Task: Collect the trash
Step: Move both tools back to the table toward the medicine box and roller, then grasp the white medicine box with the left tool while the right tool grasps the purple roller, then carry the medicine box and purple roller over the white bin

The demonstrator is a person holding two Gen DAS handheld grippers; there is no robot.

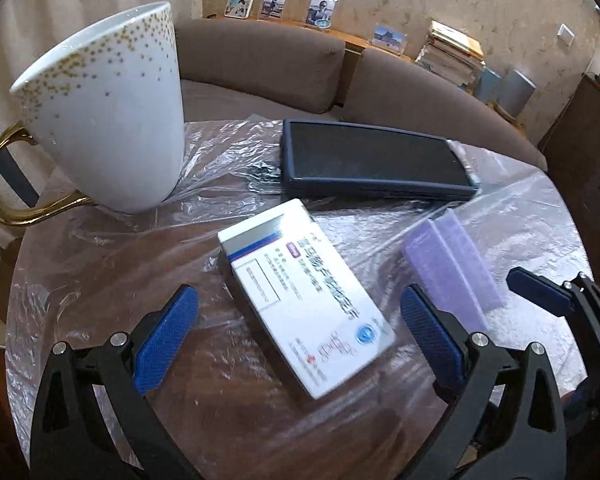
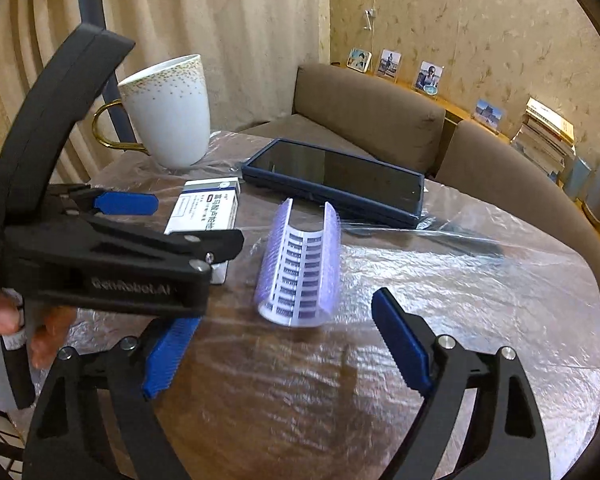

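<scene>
A white medicine box (image 1: pixel 304 300) with blue print lies on the plastic-covered round table (image 1: pixel 100 288), between the fingers of my open left gripper (image 1: pixel 300 332), which touch nothing. The box also shows in the right wrist view (image 2: pixel 208 210). A curled purple card of false lashes (image 2: pixel 300 264) lies ahead of my open, empty right gripper (image 2: pixel 284 348); in the left wrist view the card (image 1: pixel 452 268) is right of the box. My left gripper (image 2: pixel 160 220) reaches in from the left there.
A white mug (image 1: pixel 112 120) with gold dots and gold handle stands at the table's back left. A dark phone in a blue case (image 1: pixel 372 160) lies behind the box. A brown sofa (image 1: pixel 260 64) curves behind the table, with photos and books on the ledge.
</scene>
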